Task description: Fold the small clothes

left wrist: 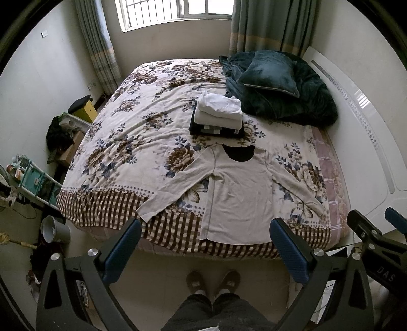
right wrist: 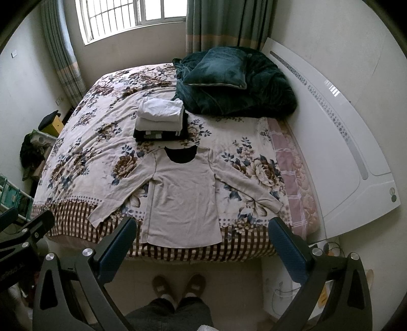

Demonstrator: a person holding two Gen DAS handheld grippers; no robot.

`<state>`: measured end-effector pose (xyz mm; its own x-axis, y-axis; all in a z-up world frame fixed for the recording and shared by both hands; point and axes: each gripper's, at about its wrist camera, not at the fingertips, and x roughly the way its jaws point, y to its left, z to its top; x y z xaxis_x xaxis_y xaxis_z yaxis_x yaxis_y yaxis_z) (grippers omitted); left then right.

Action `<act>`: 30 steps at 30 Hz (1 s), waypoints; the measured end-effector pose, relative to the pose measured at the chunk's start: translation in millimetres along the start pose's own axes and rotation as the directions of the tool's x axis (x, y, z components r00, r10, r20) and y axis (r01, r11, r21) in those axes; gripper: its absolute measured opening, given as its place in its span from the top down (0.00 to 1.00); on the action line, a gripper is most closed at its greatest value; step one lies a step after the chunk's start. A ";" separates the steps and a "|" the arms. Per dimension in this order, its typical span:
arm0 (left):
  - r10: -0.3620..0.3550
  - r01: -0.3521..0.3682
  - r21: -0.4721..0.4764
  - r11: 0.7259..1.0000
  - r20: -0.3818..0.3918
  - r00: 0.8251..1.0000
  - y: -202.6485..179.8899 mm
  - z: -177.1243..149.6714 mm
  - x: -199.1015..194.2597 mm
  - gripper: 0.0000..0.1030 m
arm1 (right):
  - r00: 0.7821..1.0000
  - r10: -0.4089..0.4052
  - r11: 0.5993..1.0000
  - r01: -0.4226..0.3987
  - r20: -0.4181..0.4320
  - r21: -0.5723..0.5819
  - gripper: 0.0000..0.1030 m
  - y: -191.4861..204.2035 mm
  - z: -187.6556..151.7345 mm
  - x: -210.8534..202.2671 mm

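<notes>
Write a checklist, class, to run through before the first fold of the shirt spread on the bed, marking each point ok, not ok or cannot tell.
1. Shirt lies flat, sleeves spread: ok.
2. Hem reaches the bed edge, within reach: ok.
3. Left hand-held gripper open and empty: ok.
4. Right hand-held gripper open and empty: ok.
5. Folded pile clear of the shirt collar: ok.
6. Shirt right side out: cannot tell.

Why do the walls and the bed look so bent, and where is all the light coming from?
Both views are fisheye, so straight lines bow: the white headboard curves strongly in the right wrist view, and the bed bulges in the left wrist view. Daylight enters through the window, which is blown out white in both. The beige shirt looks sharp and evenly lit; black corners frame each picture.
</notes>
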<state>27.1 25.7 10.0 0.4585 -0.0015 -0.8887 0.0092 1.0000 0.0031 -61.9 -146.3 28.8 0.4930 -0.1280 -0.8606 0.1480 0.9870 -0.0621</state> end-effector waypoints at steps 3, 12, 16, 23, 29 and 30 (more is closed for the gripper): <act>0.000 0.000 -0.001 1.000 0.000 1.000 -1.2 -1.6 -0.3 0.00 | 1.000 0.000 1.000 0.000 -0.001 -0.002 0.00 -1.1 -1.4 -1.1; -0.006 0.006 0.000 1.000 -0.004 1.000 -0.6 5.3 4.9 0.00 | 1.000 -0.002 1.000 0.002 -0.007 0.004 0.00 14.9 16.1 13.0; 0.028 -0.029 0.019 0.999 0.055 0.998 -3.7 26.2 31.6 0.00 | 1.000 -0.013 0.999 0.013 -0.008 0.038 0.00 10.1 14.4 29.8; 0.089 -0.097 0.083 0.992 0.097 0.991 -30.8 38.7 130.7 0.00 | 0.994 -0.071 0.958 0.090 -0.080 0.273 0.00 -54.7 -5.4 126.1; 0.138 -0.135 0.129 0.982 -0.018 0.990 -83.6 47.0 259.6 0.00 | 0.978 -0.113 0.859 0.186 -0.177 0.477 0.00 -153.7 -32.9 247.8; 0.150 -0.143 0.133 0.981 -0.038 0.988 -95.4 47.6 284.5 0.00 | 0.972 -0.114 0.838 0.204 -0.203 0.506 0.00 -172.6 -39.1 270.4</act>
<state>198.9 -70.5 -221.4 0.4209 0.1484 -0.8949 0.0614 0.9796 0.1914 12.4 -347.5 -213.0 0.2885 -0.2176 -0.9324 0.6580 0.7525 0.0280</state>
